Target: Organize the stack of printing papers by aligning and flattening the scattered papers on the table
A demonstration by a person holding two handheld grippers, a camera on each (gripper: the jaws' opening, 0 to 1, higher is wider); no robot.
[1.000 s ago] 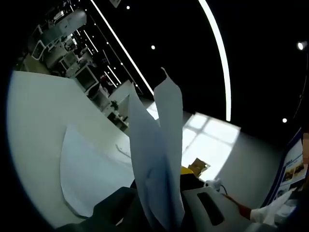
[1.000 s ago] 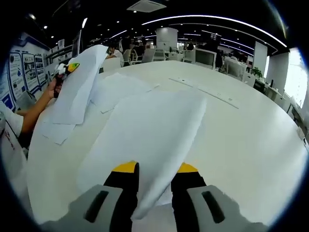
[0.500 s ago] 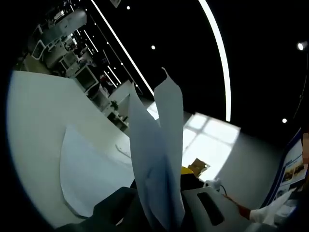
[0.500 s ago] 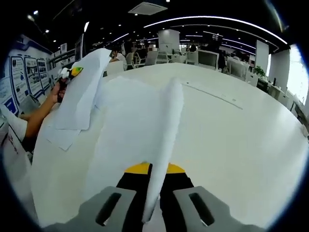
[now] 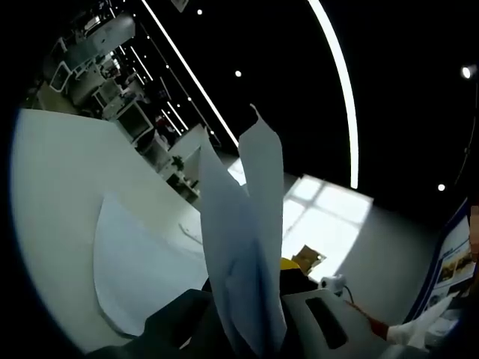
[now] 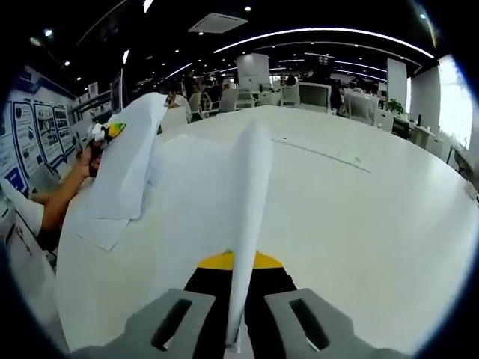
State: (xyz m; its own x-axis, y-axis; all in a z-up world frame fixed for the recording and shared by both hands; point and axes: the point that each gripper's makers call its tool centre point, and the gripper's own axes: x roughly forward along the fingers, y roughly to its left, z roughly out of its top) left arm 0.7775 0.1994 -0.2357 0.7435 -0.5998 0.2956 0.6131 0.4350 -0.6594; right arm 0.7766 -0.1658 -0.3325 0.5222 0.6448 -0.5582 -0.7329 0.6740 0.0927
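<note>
Above the white table (image 6: 374, 217), your right gripper (image 6: 237, 299) has both jaws pinched onto a sheet (image 6: 251, 187) standing edge-on toward 12 o'clock. At 10 o'clock your left gripper (image 6: 105, 132) holds draped papers (image 6: 127, 164) aloft. In the left gripper view, your left gripper (image 5: 251, 314) clamps those papers (image 5: 251, 224); another sheet (image 5: 131, 262), possibly flat, lies at 9 o'clock.

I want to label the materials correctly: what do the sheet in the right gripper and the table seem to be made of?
The sheet looks like thin white printing paper, matte: it bends and stands on edge between the jaws of the right gripper. The table seems a hard, smooth white top, perhaps laminate, with a faint sheen; its true material is uncertain.
</note>
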